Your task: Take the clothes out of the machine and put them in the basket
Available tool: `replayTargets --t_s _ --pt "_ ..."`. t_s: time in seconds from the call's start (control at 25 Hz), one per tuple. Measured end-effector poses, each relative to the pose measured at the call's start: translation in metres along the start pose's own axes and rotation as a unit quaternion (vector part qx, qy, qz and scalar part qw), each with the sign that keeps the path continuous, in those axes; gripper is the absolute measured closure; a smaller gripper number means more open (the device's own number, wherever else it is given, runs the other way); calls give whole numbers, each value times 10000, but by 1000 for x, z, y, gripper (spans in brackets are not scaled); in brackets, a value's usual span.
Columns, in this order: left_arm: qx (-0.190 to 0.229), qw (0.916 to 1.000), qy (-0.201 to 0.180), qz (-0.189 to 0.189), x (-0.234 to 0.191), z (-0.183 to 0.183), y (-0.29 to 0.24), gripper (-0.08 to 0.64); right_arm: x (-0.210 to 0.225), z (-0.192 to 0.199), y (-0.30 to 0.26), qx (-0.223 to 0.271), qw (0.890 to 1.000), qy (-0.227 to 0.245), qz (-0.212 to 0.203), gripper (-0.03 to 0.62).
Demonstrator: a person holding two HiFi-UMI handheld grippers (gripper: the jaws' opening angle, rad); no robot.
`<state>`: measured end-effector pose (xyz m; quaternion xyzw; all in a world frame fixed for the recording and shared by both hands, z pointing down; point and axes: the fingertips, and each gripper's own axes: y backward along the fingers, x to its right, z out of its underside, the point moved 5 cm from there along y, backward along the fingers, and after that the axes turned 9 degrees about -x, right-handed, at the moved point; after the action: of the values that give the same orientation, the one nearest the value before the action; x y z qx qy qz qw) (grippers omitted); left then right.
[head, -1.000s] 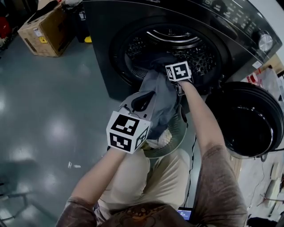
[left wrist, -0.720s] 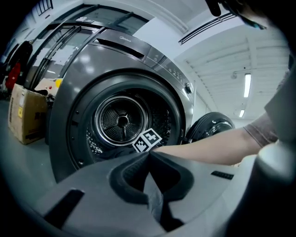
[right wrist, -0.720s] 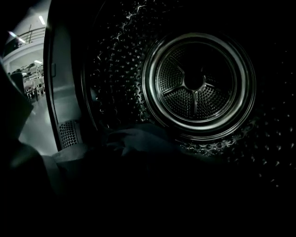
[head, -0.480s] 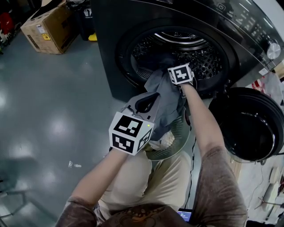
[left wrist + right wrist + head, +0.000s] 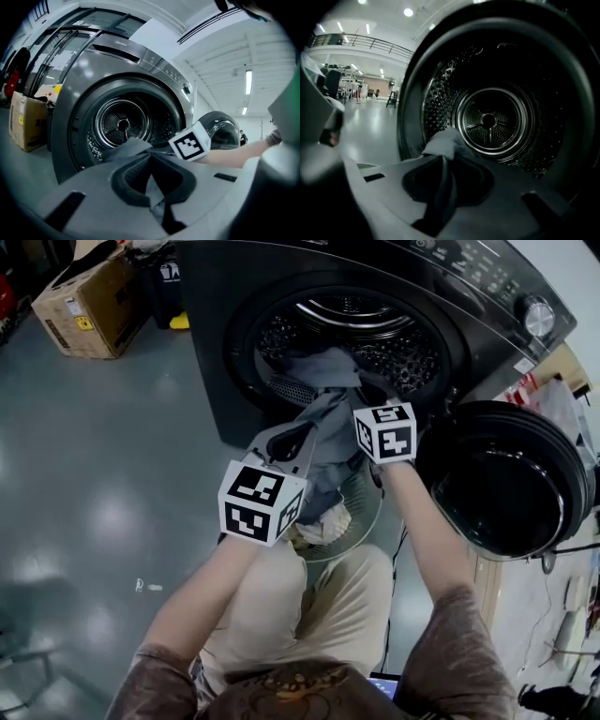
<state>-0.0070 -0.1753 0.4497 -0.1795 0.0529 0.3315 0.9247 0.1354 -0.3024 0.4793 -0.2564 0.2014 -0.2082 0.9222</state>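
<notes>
Pinching a fold of the grey fabric garment (image 5: 323, 427), the left tool (image 5: 154, 187) has its jaws pressed onto the cloth. The right tool (image 5: 443, 187) has just been closing its jaws and grips the same garment, which trails from the black front-loading machine's (image 5: 216, 362) drum mouth down into the round mesh basket (image 5: 364, 521).

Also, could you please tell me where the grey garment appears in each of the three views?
Head view: the grey garment hangs at centre, trailing down towards the basket.
Left gripper view: low centre, pinched in the jaws.
Right gripper view: low centre-left, between jaws that have just been closing on it.
Shared landmark: the perforated drum, behind the garment in all three.
</notes>
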Motion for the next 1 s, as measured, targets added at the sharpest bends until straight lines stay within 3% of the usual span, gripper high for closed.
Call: replayTargets --t_s 0.2,0.56,0.8,1.0 --pt "-1 9999 -121 -123 8 -1 0 554 -22 21 80 268 9989 -90 -384 540" --pt "-57 9991 -321 -280 15 1 -2 554 -81 75 172 94 9914 -469 -1218 540" --pt "-59 9989 -346 -316 17 2 -3 554 -91 90 177 0 9922 -568 -1110 532" --pt "-77 9990 -358 -256 20 2 -5 554 -68 82 177 89 9949 -685 -740 316"
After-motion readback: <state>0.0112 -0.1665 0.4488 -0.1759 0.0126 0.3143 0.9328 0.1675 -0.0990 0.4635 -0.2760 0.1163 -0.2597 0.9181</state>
